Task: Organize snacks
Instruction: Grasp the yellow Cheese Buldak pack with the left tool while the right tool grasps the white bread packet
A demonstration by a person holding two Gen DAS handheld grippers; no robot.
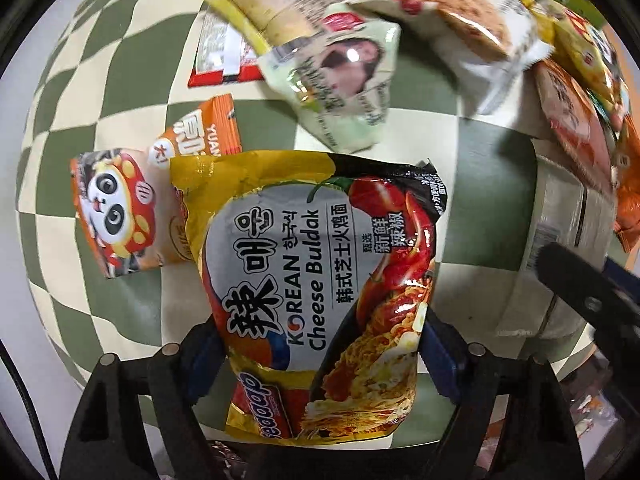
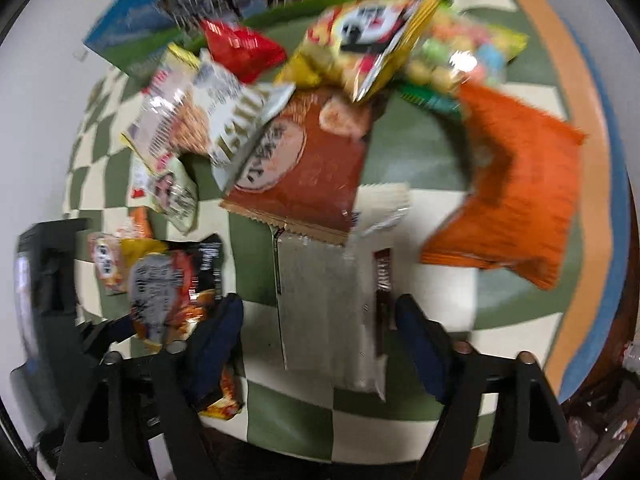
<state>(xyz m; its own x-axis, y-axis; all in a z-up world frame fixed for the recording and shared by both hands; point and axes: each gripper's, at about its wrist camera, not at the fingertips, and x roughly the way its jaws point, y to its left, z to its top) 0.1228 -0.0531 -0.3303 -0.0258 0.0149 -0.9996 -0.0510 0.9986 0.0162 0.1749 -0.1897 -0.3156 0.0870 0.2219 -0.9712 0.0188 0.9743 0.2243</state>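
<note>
My left gripper [image 1: 320, 352] is shut on a yellow Korean Cheese Buldak noodle packet [image 1: 320, 272], its blue pads pressing both sides; it shows in the right wrist view too [image 2: 164, 292]. My right gripper [image 2: 320, 340] is open, its jaws either side of a silvery white packet [image 2: 324, 300] lying on the green-and-cream checked cloth [image 2: 400, 152]. That view is blurred. Its black finger [image 1: 580, 280] shows at the right of the left wrist view.
Left of the noodles lie a panda packet [image 1: 116, 212] and an orange box [image 1: 208, 128]. Behind are a pale green packet [image 1: 344, 88], a brown bag [image 2: 308, 164], an orange bag [image 2: 516, 188], a red bag [image 2: 240, 48], a yellow bag [image 2: 360, 40].
</note>
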